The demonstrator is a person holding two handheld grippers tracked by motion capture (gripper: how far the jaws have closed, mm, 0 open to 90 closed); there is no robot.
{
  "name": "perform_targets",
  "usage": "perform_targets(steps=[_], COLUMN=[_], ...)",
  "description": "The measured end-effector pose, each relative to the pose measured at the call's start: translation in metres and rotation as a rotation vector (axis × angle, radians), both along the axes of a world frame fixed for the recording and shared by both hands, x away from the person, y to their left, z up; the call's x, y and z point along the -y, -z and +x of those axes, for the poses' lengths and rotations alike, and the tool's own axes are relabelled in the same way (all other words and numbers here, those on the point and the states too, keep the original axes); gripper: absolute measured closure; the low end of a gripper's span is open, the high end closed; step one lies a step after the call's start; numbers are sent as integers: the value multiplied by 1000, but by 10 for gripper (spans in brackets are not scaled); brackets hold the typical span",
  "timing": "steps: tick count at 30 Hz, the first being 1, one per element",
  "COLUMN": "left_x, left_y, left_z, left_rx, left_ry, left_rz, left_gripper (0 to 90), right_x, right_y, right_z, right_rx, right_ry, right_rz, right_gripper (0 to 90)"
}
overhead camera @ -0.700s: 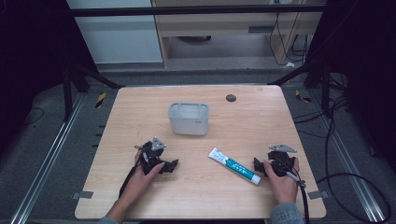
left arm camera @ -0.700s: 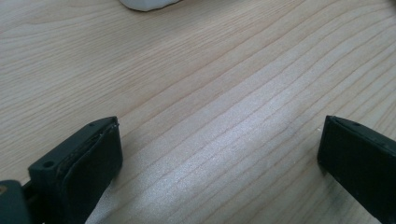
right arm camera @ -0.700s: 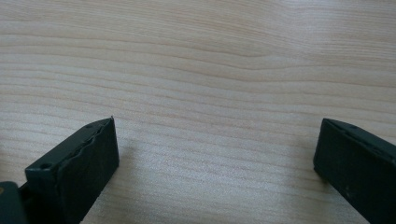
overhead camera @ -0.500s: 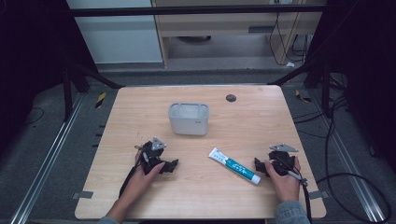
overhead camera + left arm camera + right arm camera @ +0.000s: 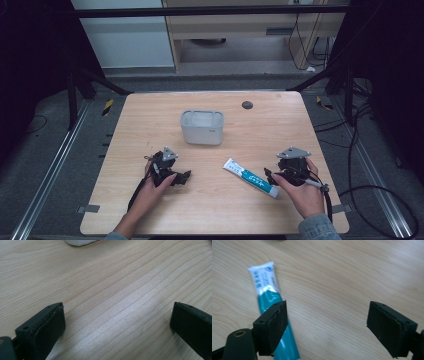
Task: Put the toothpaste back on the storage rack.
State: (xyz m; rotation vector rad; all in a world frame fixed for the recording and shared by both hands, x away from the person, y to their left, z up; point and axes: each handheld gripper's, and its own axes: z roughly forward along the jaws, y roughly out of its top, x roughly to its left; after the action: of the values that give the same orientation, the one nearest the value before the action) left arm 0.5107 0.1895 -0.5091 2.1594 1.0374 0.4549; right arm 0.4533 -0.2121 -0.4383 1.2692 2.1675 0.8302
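From above, my right claw (image 5: 272, 176) sat just beside the cap end of the tube (image 5: 251, 177), which lay flat on the pale wooden table (image 5: 150, 110), likely to line up a grab, while my left claw (image 5: 181, 177) rested apart, below the rounded grey tub (image 5: 201, 127). My left claw's view showed wide black jaws over bare grained wood. My right claw's view had its jaws wide and empty, one overlapping the glossy teal-and-white tube (image 5: 265, 287).

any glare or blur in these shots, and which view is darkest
High view: darkest, black at both sides, the table evenly lit. Left gripper view: a pale sheen runs across the wood grain, the black jaws soft. Right gripper view: glare on the toothpaste tube, whose print is blurred.
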Motion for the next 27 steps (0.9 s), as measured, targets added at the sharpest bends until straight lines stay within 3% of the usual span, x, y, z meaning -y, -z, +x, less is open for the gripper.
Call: perform_targets(steps=[3,4,11,19,27], left_x=[0,0,0,0,0], left_y=[0,0,0,0,0], left_z=[0,0,0,0,0], left_rx=[0,0,0,0,0], left_ry=[1,1,2,3,3], left_rz=[1,1,2,2,2], left_gripper=[0,0,0,0,0], right_x=[-10,-20,-49,-64,-74], right_y=[-9,-15,-25,-22,-17], right_z=[0,1,9,19,21], right_rx=[5,-9,-59,-113,-158], right_ry=[-32,-66,-159,-226,-266], right_rz=[-17,-41,-81,-93,-128], right_gripper=[190,196,220,325,283])
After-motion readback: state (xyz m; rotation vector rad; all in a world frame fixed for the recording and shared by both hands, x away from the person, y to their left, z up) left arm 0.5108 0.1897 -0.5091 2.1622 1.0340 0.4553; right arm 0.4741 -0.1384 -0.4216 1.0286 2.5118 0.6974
